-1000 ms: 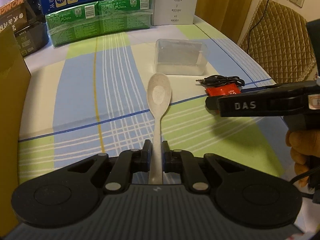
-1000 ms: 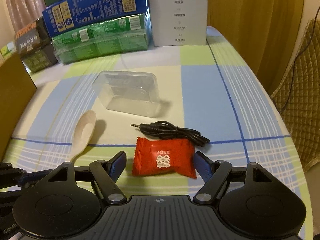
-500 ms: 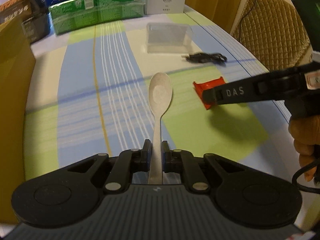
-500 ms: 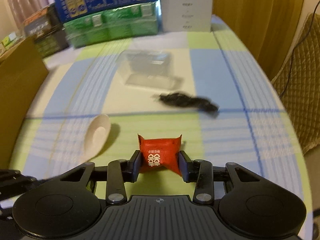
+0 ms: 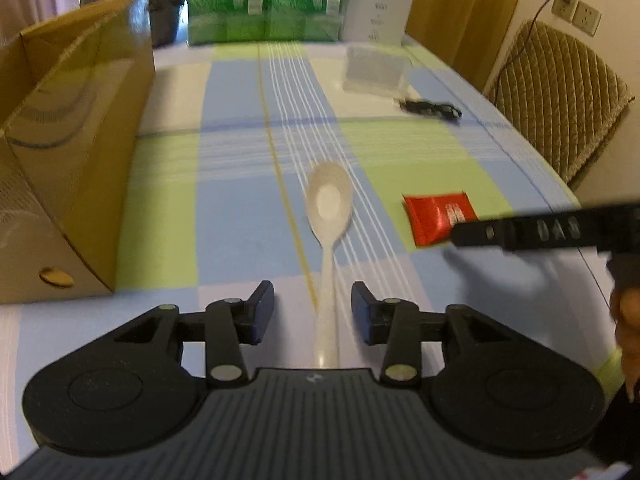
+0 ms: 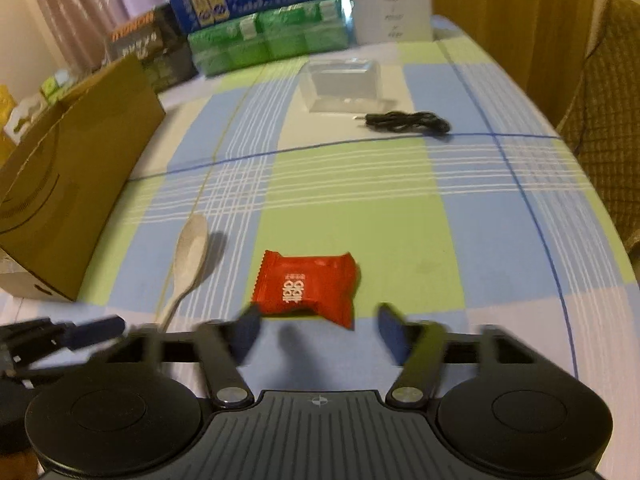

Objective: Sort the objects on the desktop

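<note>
On a checked counter (image 6: 360, 216), the left gripper (image 5: 313, 307) stands with its jaws apart on either side of a pale spoon's (image 5: 329, 216) handle, no longer pinching it. To its right, the right gripper (image 6: 316, 330) hangs apart just behind a red packet (image 6: 306, 286). Both objects lie flat, side by side, likely grouped near a cardboard box (image 5: 68, 140) at left.

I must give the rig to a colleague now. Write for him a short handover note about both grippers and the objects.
Left gripper: open, the pale plastic spoon lies on the table between its fingers, not gripped.
Right gripper: open, just behind the red candy packet.
Black audio cable and clear plastic box lie farther back.
Brown cardboard box stands at left.
Done: nothing visibly sorted. Left: all four objects.
</note>
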`<state>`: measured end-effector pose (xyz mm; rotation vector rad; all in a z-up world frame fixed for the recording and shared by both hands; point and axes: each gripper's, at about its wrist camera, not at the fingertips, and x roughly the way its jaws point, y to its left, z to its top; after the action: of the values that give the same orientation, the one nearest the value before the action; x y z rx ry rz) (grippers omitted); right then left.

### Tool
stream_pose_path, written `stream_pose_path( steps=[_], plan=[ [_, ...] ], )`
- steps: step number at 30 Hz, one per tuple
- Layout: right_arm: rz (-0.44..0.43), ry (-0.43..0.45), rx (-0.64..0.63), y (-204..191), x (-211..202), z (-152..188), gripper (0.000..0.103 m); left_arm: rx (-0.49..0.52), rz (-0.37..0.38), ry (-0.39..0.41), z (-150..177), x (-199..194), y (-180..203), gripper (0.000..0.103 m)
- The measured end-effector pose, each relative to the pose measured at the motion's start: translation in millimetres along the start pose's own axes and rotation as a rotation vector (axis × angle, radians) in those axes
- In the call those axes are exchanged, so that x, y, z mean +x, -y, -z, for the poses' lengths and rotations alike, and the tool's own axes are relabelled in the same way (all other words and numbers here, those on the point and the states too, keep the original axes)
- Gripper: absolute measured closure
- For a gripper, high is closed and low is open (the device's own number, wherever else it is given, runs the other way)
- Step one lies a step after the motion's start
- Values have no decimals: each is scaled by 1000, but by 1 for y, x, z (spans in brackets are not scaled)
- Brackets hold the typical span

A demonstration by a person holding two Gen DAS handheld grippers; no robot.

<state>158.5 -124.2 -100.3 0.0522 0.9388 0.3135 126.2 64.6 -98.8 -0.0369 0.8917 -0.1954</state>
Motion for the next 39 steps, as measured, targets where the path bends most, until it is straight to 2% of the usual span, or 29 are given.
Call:
stream_pose_path(
  steps=[6,13,21,23,24,28,35,39],
  plan=[
    [35,49,-51,-6,5,4,34,60,12,50,-16,16,0,66],
    [57,91,-26,-1,6,1,34,122,39,78,-26,40,5,66],
    [74,89,-29,0,9,0,34,186,26,98,-32,59,15,66],
    [72,90,-27,0,9,0,34,187,24,103,-31,59,15,69],
    [71,91,-28,0,9,1,34,192,22,106,-30,59,15,74],
    [72,98,-36,-3,9,1,34,219,7,114,-28,57,19,76],
    [63,111,-44,-4,9,1,34,165,-3,108,-29,49,9,76],
    [53,119,-60,-10,11,1,34,94,5,120,-33,41,-3,76]
  ],
)
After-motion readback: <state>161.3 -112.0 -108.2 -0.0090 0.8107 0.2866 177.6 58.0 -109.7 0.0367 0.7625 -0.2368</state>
